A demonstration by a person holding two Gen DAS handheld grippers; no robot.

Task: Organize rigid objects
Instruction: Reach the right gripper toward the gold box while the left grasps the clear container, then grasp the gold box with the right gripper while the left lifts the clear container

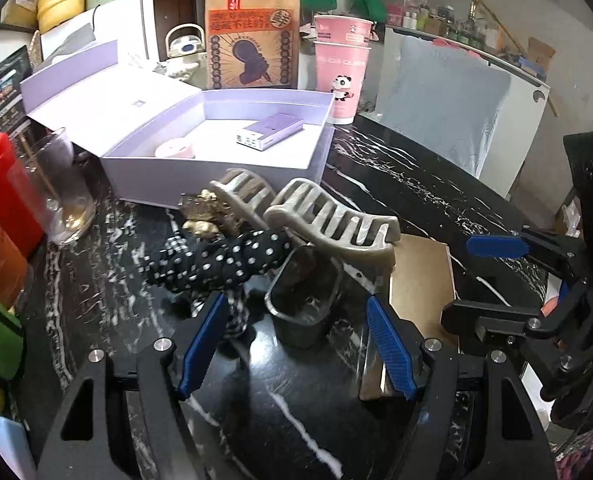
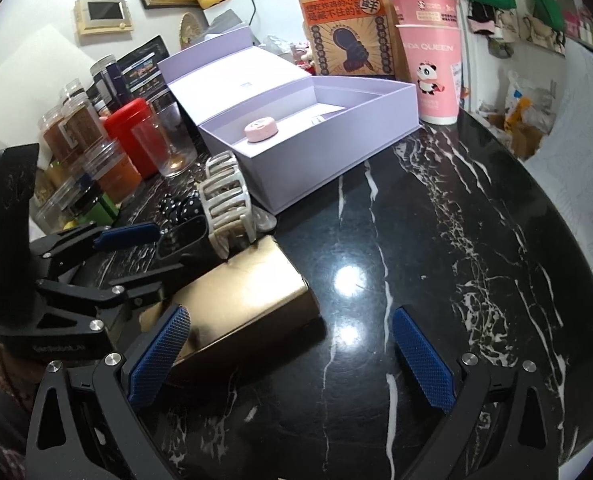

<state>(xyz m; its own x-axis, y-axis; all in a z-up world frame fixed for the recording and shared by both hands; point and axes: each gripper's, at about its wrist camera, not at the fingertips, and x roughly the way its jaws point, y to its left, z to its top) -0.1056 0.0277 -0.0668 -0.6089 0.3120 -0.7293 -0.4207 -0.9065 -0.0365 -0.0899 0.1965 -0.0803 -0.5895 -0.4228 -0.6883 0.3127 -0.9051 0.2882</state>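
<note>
An open lavender box (image 1: 216,172) (image 2: 328,156) sits on the black marble table and holds a purple power bank (image 1: 270,130) and a pink round case (image 1: 174,148) (image 2: 261,128). In front of it lie a beige hair claw (image 1: 328,220) (image 2: 226,200), a polka-dot scrunchie (image 1: 232,260), a small dark clear cup (image 1: 302,304) and a gold box (image 1: 420,280) (image 2: 240,304). My left gripper (image 1: 296,344) is open, its fingers on either side of the cup. My right gripper (image 2: 292,356) is open and empty beside the gold box.
A brown paper bag (image 1: 252,36) and stacked pink cups (image 1: 342,64) stand behind the box. A glass (image 1: 62,188) and several jars (image 2: 88,148) line the left side. The table's round edge (image 2: 568,240) curves at the right.
</note>
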